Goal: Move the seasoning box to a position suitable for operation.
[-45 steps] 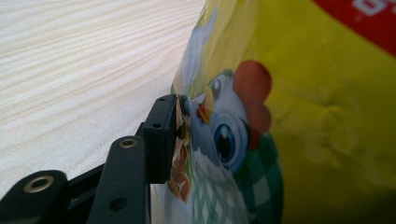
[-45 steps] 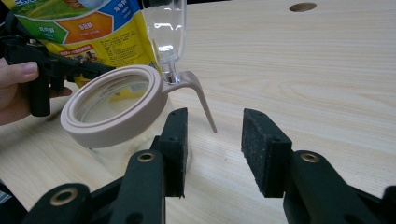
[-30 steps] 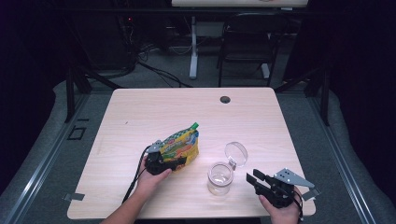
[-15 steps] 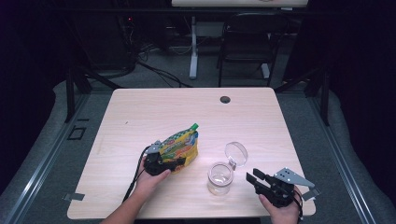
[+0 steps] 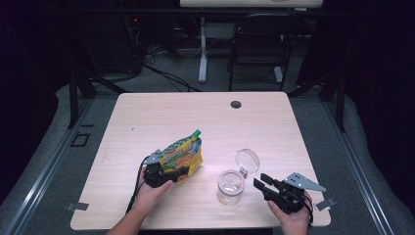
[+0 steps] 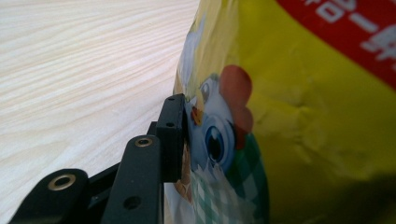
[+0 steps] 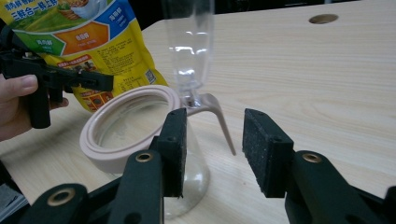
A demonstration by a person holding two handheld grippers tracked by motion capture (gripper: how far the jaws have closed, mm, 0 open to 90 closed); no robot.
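Left gripper [image 5: 183, 172] clamped on a yellow snack bag [image 5: 183, 155]; its jaws press the bag's lower end, one on each face, and the bag stands tilted up off the table [image 5: 161, 117], green corner highest. In the left gripper view one black pad lies flat against the printed face of the bag [image 6: 299, 121], beside a cartoon bird's eye; the other jaw is hidden behind the bag. Wood grain of the table [image 6: 79, 70] runs off to the left there. Left hand [image 5: 149, 193] wraps the gripper body, cable trailing toward the near edge. Glass jar [image 5: 230, 185] stands upright on the table just right of the bag, near the front edge, mouth open. Its clear lid [image 5: 247, 160] is hinged back and stands up behind the rim, on the far right side. Right gripper [image 5: 261, 182] sits low, just right of the jar, jaws apart with nothing between them; they have just been opening a little further. Right hand [image 5: 288, 215] is at the table's near right corner. In the right gripper view the jar [image 7: 140, 135] shows a pinkish rim, the left pad in front of its glass wall, whether touching I cannot tell; the right pad stands over bare table [image 7: 327, 84]. The lid [image 7: 189, 42] rises behind the rim. The bag [image 7: 84, 42] and the left gripper [image 7: 105, 83] appear beyond the jar at upper left. A round cable hole [image 5: 236, 104] lies near the far edge.
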